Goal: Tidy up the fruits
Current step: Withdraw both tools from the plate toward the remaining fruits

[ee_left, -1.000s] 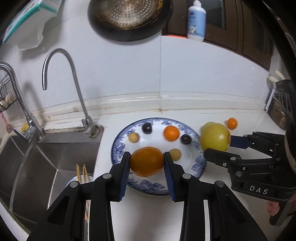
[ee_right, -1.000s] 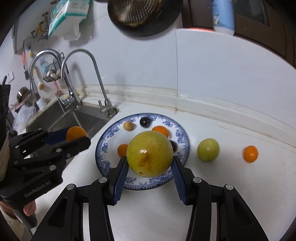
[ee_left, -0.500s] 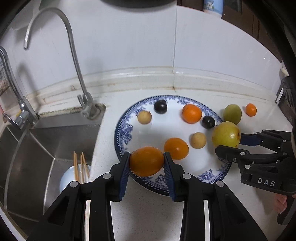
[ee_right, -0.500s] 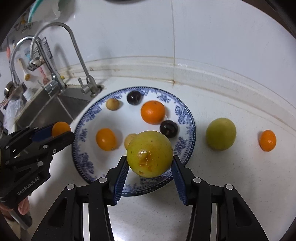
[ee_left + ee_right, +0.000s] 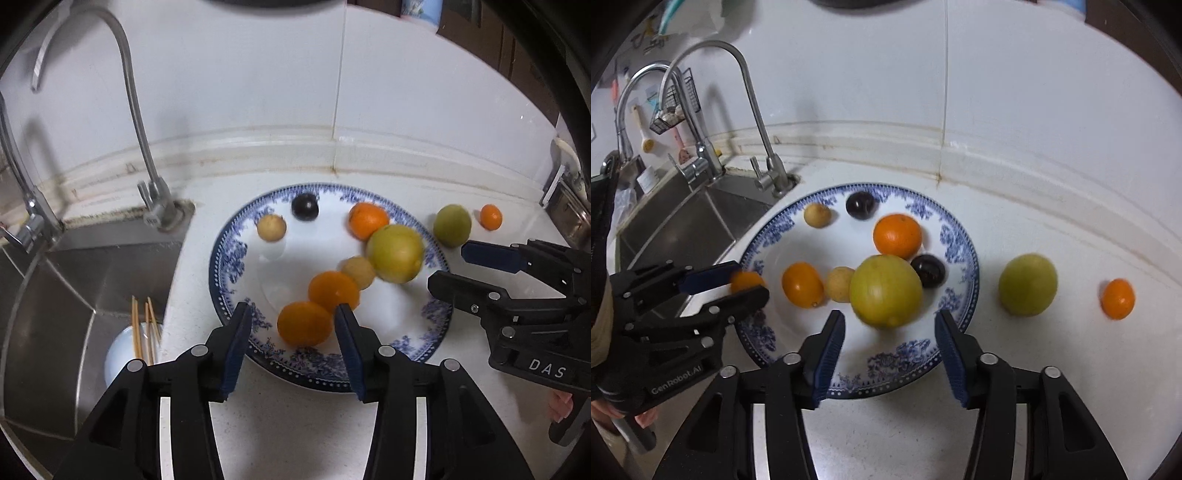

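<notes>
A blue-and-white plate [image 5: 229,266] [image 5: 960,243] holds several fruits. My left gripper [image 5: 293,334] is open, its jaws either side of an orange fruit [image 5: 304,323] resting at the plate's near edge. My right gripper [image 5: 890,338] is open just behind a large yellow-green fruit [image 5: 885,290] [image 5: 395,253] on the plate. Other oranges [image 5: 802,284] [image 5: 897,235], two dark plums [image 5: 860,205] [image 5: 928,270] and two small tan fruits [image 5: 817,215] [image 5: 840,283] lie on the plate. A green fruit [image 5: 1027,284] and a small orange [image 5: 1118,298] sit on the counter to the right.
A steel sink [image 5: 74,280] lies left of the plate, with a white bowl and chopsticks [image 5: 142,328] inside. Two faucets [image 5: 753,110] stand at its back. White tiled wall rises behind the counter. A rack edge [image 5: 565,206] is at far right.
Both grippers have opened. The left has let go of the orange and the right has let go of the yellow-green fruit; both fruits now rest on the plate.
</notes>
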The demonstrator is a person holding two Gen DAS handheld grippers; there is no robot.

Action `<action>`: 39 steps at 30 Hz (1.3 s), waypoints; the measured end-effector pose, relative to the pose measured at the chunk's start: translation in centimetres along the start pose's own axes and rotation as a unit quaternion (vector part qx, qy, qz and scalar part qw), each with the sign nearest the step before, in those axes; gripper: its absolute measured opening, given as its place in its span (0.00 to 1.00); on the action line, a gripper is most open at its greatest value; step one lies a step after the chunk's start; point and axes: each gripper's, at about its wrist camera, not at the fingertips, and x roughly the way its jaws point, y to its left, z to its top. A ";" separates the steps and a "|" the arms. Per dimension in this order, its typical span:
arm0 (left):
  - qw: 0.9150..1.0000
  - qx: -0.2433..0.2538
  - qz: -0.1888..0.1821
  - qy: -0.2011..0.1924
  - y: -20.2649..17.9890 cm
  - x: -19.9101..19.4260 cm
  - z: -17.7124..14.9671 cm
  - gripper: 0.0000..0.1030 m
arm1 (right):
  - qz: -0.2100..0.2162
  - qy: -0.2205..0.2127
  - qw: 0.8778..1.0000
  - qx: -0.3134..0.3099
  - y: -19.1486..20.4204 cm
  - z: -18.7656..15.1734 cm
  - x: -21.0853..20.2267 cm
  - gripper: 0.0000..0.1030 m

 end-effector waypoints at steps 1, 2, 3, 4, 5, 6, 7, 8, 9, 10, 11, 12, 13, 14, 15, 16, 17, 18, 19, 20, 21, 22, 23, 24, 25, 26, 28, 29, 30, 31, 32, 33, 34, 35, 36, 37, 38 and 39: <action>1.000 0.000 -0.001 -0.005 -0.1 -0.5 0.1 0.46 | -0.001 -0.004 1.000 0.001 0.0 0.0 -0.4 0.53; 1.000 0.000 -0.001 -0.011 -0.3 -1.2 0.2 0.47 | 0.000 -0.010 1.000 0.002 0.0 0.0 -0.9 0.53; 1.000 0.001 0.001 -0.015 -0.4 -1.7 0.3 0.49 | 0.001 -0.015 1.000 0.005 -0.1 -0.1 -1.5 0.53; 1.000 0.003 0.002 -0.021 -0.6 -2.3 0.4 0.50 | 0.002 -0.019 1.000 0.007 -0.2 -0.2 -2.0 0.53; 1.000 0.007 0.002 -0.026 -0.9 -2.9 0.5 0.50 | 0.001 -0.023 1.000 0.010 -0.4 -0.3 -2.5 0.53; 0.999 0.009 0.004 -0.032 -1.1 -3.4 0.6 0.52 | 0.000 -0.028 1.000 0.013 -0.6 -0.5 -3.1 0.53; 0.999 0.010 0.006 -0.037 -1.4 -4.0 0.7 0.53 | -0.001 -0.032 0.999 0.015 -0.7 -0.5 -3.4 0.53; 0.999 0.009 0.006 -0.041 -1.7 -4.5 0.8 0.53 | -0.003 -0.035 0.999 0.016 -0.8 -0.6 -3.8 0.53; 0.999 0.008 0.002 -0.046 -2.0 -5.1 0.8 0.54 | -0.004 -0.040 0.999 0.018 -1.0 -0.8 -4.4 0.53; 0.999 0.008 -0.003 -0.049 -2.3 -5.5 0.9 0.55 | -0.005 -0.045 0.999 0.020 -1.2 -0.8 -4.8 0.53; 0.999 0.009 -0.005 -0.051 -2.7 -5.9 0.9 0.57 | -0.007 -0.050 0.998 0.024 -1.5 -1.0 -5.5 0.53; 0.999 0.010 -0.005 -0.053 -3.2 -6.3 1.0 0.57 | -0.008 -0.054 0.998 0.027 -1.6 -1.0 -5.8 0.53; 0.998 0.012 -0.007 -0.054 -3.7 -6.6 1.0 0.57 | -0.010 -0.061 0.998 0.032 -2.0 -1.1 -6.6 0.53; 0.998 0.014 -0.010 -0.056 -4.1 -6.9 1.1 0.58 | -0.012 -0.065 0.997 0.035 -2.4 -1.1 -7.0 0.53; 0.998 0.015 -0.014 -0.059 -4.6 -7.2 1.2 0.58 | -0.015 -0.070 0.997 0.040 -2.7 -1.2 -7.5 0.53; 0.998 0.018 -0.016 -0.062 -5.1 -7.3 1.2 0.59 | -0.017 -0.076 0.996 0.047 -3.2 -1.3 -8.2 0.53; 0.997 0.020 -0.019 -0.065 -5.6 -7.6 1.4 0.60 | -0.019 -0.081 0.995 0.051 -3.6 -1.4 -8.7 0.53; 0.997 0.023 -0.023 -0.069 -6.1 -7.7 1.5 0.60 | -0.025 -0.086 0.994 0.056 -4.0 -1.5 -9.4 0.53; 0.997 0.026 -0.026 -0.071 -6.6 -7.9 1.5 0.60 | -0.030 -0.091 0.994 0.058 -4.3 -1.7 -9.8 0.53; 0.996 0.029 -0.032 -0.074 -7.1 -8.0 1.6 0.60 | -0.035 -0.095 0.993 0.060 -4.7 -1.8 -10.3 0.53; 0.996 0.033 -0.037 -0.076 -7.6 -8.1 1.7 0.60 | -0.041 -0.100 0.992 0.061 -5.1 -1.9 -10.9 0.53; 0.996 0.035 -0.039 -0.078 -8.0 -8.1 1.8 0.60 | -0.045 -0.103 0.992 0.063 -5.4 -2.0 -11.3 0.53; 0.995 0.037 -0.043 -0.080 -8.5 -8.2 1.9 0.60 | -0.049 -0.106 0.991 0.064 -5.7 -2.1 -11.6 0.53; 0.995 0.039 -0.046 -0.083 -9.0 -8.2 2.0 0.60 | -0.053 -0.109 0.990 0.067 -6.1 -2.3 -12.1 0.53; 0.994 0.041 -0.049 -0.085 -9.4 -8.2 2.2 0.61 | -0.055 -0.111 0.990 0.069 -6.5 -2.4 -12.4 0.53; 0.994 0.043 -0.051 -0.087 -9.8 -8.2 2.3 0.61 | -0.059 -0.114 0.989 0.072 -6.9 -2.5 -12.7 0.53; 0.993 0.046 -0.056 -0.092 -10.4 -8.3 2.6 0.62 | -0.063 -0.117 0.988 0.077 -7.6 -2.7 -13.2 0.53; 0.993 0.047 -0.059 -0.093 -10.9 -8.2 2.8 0.63 | -0.067 -0.119 0.988 0.079 -8.0 -2.8 -13.4 0.53; 0.992 0.049 -0.061 -0.095 -11.2 -8.2 3.0 0.65 | -0.068 -0.119 0.987 0.080 -8.2 -2.9 -13.5 0.53; 0.992 0.050 -0.062 -0.098 -11.5 -8.1 3.1 0.67 | -0.071 -0.121 0.987 0.080 -8.5 -2.9 -13.7 0.53; 0.992 0.050 -0.061 -0.098 -11.8 -8.0 3.3 0.68 | -0.074 -0.121 0.987 0.080 -8.9 -3.0 -13.9 0.55; 0.992 0.051 -0.063 -0.097 -12.1 -7.8 3.4 0.69 | -0.077 -0.122 0.986 0.081 -9.2 -3.0 -14.0 0.58; 0.992 0.052 -0.065 -0.097 -12.5 -7.6 3.6 0.69 | -0.082 -0.124 0.985 0.082 -9.6 -3.0 -14.1 0.62; 0.992 0.052 -0.066 -0.094 -12.7 -7.3 3.8 0.69 | -0.086 -0.126 0.985 0.083 -9.9 -3.0 -14.2 0.62; 0.992 0.053 -0.068 -0.093 -13.0 -6.9 4.0 0.69 | -0.091 -0.126 0.984 0.084 -10.4 -3.0 -14.2 0.62; 0.992 0.055 -0.070 -0.093 -13.3 -6.6 4.1 0.69 | -0.096 -0.124 0.984 0.084 -10.8 -2.9 -14.1 0.62; 0.992 0.059 -0.070 -0.093 -13.6 -6.3 4.1 0.70 | -0.098 -0.122 0.984 0.085 -11.2 -2.9 -14.0 0.62; 0.992 0.064 -0.068 -0.090 -14.0 -5.8 4.3 0.70 | -0.099 -0.120 0.984 0.086 -11.7 -2.8 -13.9 0.62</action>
